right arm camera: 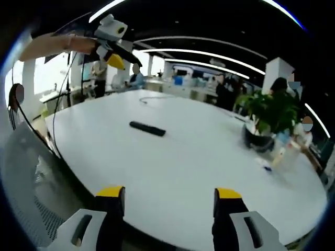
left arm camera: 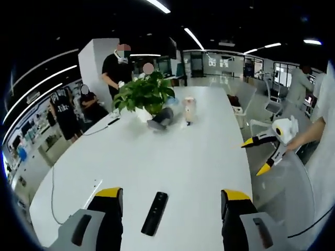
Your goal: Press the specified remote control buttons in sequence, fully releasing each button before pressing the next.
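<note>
- Lying flat on the white bench (left arm camera: 172,157), the black remote control (left arm camera: 154,213) sits low in the middle of the left gripper view, between the two yellow-tipped jaws of the left tool (left arm camera: 171,201).
- Both jaws of the left tool stand wide apart and hold nothing. They are near the remote but not touching it.
- In the right gripper view the remote control (right arm camera: 147,128) shows as a thin dark bar left of the middle, well apart from the right tool (right arm camera: 169,198).
- The right tool is also spread wide and holds nothing.
- The right tool (left arm camera: 264,151) also shows at the right edge of the left gripper view, held by a hand off the side of the bench.
- The remote looks small, light, stiff and smooth. I think it could slide on the shiny bench when pushed.
- A good way may be to steady it by its long sides with one tool and press down with one jaw tip of the other. The buttons are too small to see.
- A potted plant (left arm camera: 144,94) and a small bottle (left arm camera: 189,110) stand in the upper middle of the left gripper view, far from the remote.
</note>
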Available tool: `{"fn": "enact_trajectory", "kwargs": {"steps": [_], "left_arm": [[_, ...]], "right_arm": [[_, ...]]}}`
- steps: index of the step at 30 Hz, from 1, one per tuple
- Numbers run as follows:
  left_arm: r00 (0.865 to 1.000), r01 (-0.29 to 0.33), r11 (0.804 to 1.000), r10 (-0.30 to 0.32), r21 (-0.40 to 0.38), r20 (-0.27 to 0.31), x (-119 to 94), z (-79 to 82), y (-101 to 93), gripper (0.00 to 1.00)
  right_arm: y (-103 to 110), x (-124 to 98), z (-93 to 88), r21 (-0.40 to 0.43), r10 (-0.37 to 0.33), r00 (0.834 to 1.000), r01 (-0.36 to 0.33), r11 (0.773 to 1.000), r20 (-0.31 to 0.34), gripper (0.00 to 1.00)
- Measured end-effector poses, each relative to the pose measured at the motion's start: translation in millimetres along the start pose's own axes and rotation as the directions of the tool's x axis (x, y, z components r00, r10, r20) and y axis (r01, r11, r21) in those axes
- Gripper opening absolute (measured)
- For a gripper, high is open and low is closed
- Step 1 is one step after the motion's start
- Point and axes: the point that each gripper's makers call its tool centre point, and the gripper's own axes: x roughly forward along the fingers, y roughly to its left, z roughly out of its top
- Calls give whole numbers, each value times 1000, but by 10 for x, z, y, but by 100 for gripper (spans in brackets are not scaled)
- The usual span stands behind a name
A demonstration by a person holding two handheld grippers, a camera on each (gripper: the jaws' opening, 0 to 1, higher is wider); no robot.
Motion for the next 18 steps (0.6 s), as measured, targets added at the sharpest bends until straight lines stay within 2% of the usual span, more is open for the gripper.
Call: {"fn": "enact_trajectory", "kwargs": {"steps": [4,7,8,9,11,13,15,18], "left_arm": [[996,40,999,-41,-11,-73,252,-252,103,84],[991,56,998,-58,-15,-123,445,-500,184,82],[987,67,997,-71,-33,-141,492,-584,186,81],[983,92,992,-104,-85,-149,567,-688,166,81],[981,109,981,-132,-158,-142,670,-799,164,81],[981,92,988,-112,-128,-158,727,-880,184,80],[975,89,990,-109,-109,-193,793,-993,195,77],[972,85,990,-106,-109,-209,859,-1057,235,74]], "right_arm": [[20,-3,-3,-40,2,1000,-3,999,-15,67],[-17,-38,42,-65,-15,1000,16,998,12,63],[-55,-61,69,-62,-35,999,37,997,34,62],[-72,-69,76,-56,-42,998,44,997,41,61],[-99,-77,61,-33,-50,998,51,998,37,58],[-124,-76,33,-18,-57,998,58,998,27,55],[-141,-79,16,-9,-64,998,64,998,23,55],[-156,-79,-9,13,-64,998,64,998,16,53]]}}
